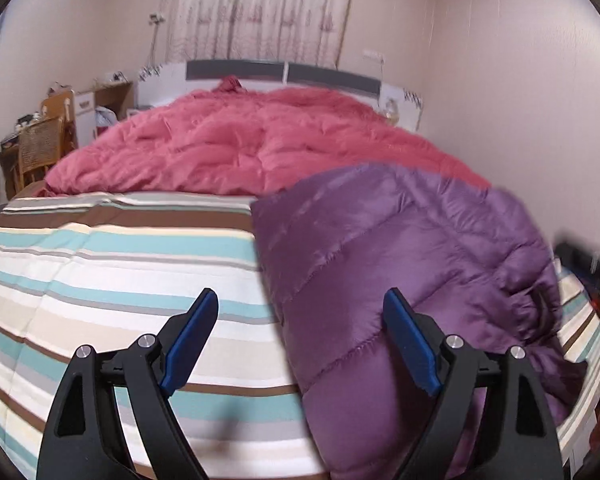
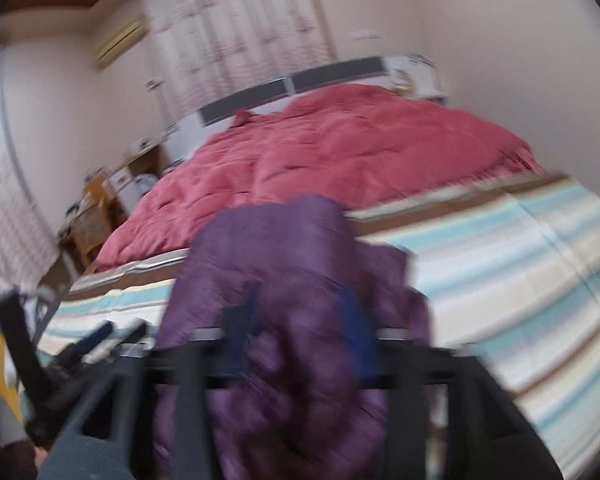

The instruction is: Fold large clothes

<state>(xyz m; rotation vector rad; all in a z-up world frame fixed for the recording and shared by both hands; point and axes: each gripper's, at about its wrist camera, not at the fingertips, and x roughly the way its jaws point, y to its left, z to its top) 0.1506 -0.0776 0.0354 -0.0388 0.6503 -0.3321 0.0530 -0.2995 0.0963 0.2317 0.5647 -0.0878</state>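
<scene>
Plainly, the left gripper (image 1: 300, 312) hangs with its blue-padded jaws spread wide and nothing caught between them; its pads touch no cloth. Just beyond and to the right of those jaws lies the purple puffer jacket (image 1: 400, 248), folded into a thick quilted bundle on the striped bedspread (image 1: 112, 264), its near edge running under the right-hand pad while the left-hand pad stands over bare stripes. Farther ahead of the jaws a pink quilt (image 1: 260, 140) is heaped toward the headboard (image 1: 284, 72), with the curtain (image 1: 260, 8) behind it and a wooden chair (image 1: 40, 148) off to the far left. In the right wrist view everything is smeared by motion: the right gripper (image 2: 300, 320) sits directly over the purple puffer jacket (image 2: 284, 248), its blue fingers parted with purple cloth showing in the gap, and the pads do not appear to press on it, though the blur leaves that uncertain. Beyond its jaws lie the same striped bedspread (image 2: 520, 260) and pink quilt (image 2: 340, 148).
</scene>
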